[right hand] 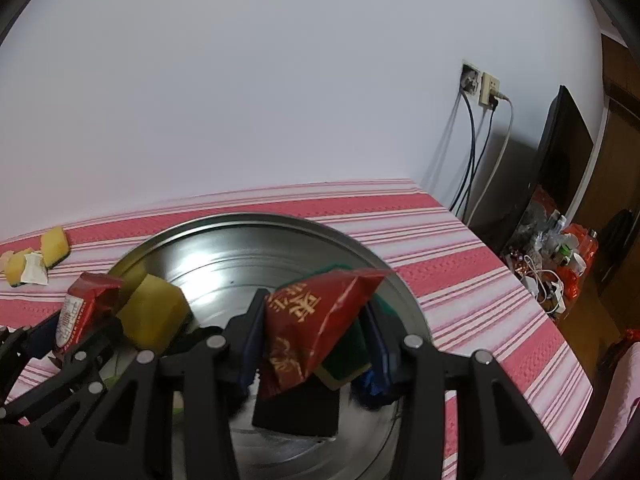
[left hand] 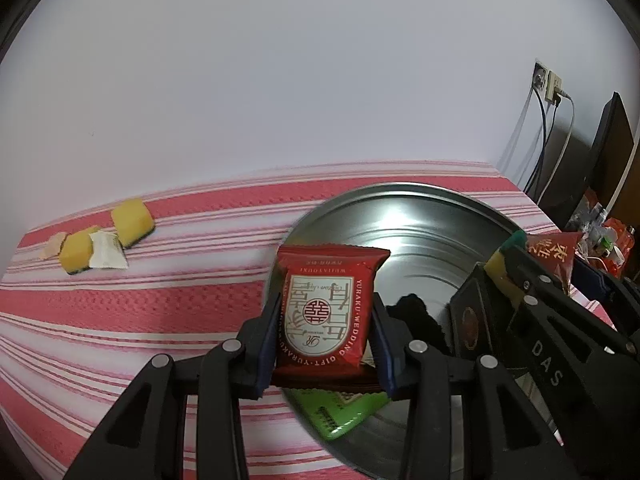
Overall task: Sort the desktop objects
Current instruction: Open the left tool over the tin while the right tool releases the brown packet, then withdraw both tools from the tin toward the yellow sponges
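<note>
The table (left hand: 120,312) is covered with a cloth of red, pink and white stripes and stands against a white wall. A big round metal tray (left hand: 420,216) lies on the cloth near the right end of the table. To the left of the tray, well apart from it, lie two yellow sponges (left hand: 132,222), a white wrapper (left hand: 106,252) and a small pale packet (left hand: 54,245), all close together near the wall.

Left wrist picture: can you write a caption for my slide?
Left gripper holds a red snack packet over the metal tray.
</note>
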Action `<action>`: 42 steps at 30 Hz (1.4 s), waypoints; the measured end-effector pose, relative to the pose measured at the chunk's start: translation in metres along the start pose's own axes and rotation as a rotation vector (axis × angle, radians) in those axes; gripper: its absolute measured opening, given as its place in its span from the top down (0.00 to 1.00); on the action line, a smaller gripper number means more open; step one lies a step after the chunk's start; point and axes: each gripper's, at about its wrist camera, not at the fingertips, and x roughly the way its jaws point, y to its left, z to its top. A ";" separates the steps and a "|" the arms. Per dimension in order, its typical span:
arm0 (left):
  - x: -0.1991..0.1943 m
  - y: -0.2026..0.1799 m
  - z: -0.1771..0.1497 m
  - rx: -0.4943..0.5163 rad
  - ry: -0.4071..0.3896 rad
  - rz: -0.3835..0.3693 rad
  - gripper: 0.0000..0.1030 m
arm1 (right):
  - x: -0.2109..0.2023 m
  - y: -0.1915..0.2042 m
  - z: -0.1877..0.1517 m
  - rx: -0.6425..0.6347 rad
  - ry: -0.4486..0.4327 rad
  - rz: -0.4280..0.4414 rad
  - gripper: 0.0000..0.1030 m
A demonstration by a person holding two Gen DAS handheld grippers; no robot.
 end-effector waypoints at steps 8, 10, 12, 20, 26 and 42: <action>0.009 -0.011 0.001 0.003 0.016 0.018 0.58 | 0.010 -0.007 0.003 -0.005 0.013 0.013 0.57; 0.012 -0.012 0.001 -0.001 0.020 0.027 0.58 | 0.012 -0.008 0.002 -0.008 0.014 0.016 0.57; 0.015 -0.013 0.001 -0.004 0.022 0.046 0.58 | 0.013 -0.007 0.001 -0.014 0.011 0.015 0.57; 0.016 -0.013 -0.001 0.012 0.003 0.075 0.39 | 0.025 -0.003 -0.001 -0.035 0.053 0.044 0.53; 0.003 -0.009 0.000 -0.004 -0.027 0.085 0.26 | 0.015 -0.009 0.001 -0.001 0.009 0.010 0.37; -0.032 0.052 -0.001 -0.028 -0.111 0.159 0.15 | -0.052 0.036 0.010 0.096 -0.163 0.122 0.24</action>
